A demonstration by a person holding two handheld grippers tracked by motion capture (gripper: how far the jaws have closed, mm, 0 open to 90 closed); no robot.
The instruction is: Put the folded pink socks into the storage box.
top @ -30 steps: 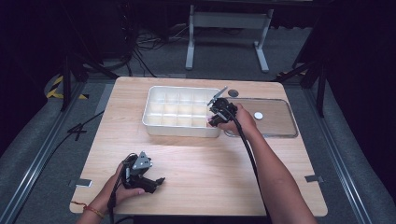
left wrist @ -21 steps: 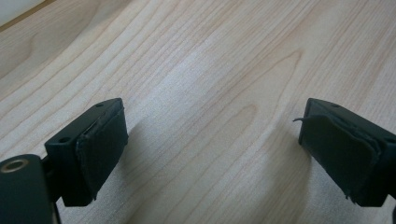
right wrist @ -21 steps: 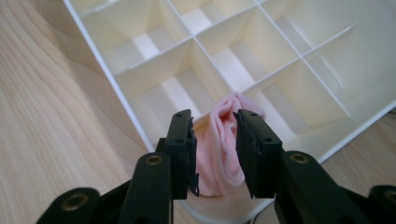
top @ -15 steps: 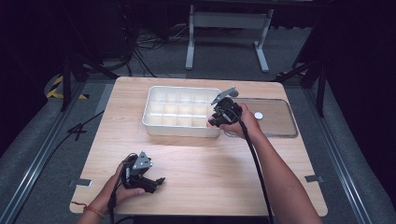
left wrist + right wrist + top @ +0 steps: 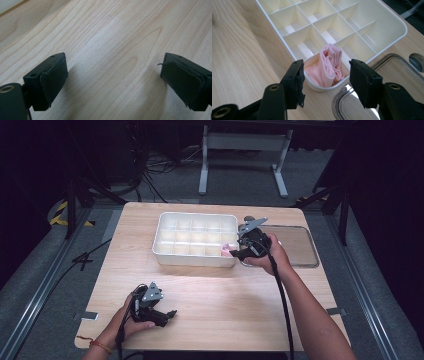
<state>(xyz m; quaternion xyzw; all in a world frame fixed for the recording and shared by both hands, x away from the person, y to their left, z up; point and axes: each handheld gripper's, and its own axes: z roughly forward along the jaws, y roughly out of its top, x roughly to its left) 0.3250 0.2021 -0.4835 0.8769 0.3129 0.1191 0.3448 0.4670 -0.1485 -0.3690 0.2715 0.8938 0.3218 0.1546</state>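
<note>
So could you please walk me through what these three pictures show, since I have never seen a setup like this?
A person sits at a wooden table, holding a two-jaw gripper in each hand. One picture is from a camera overhead; the others come from cameras riding on each gripper. On the table are a white divided tray and a clear lid beside it. The left gripper rests open on bare wood, holding nothing. The right gripper has just been opening; its jaws stand apart from the folded pink cloth that sits in the tray's corner compartment.
</note>
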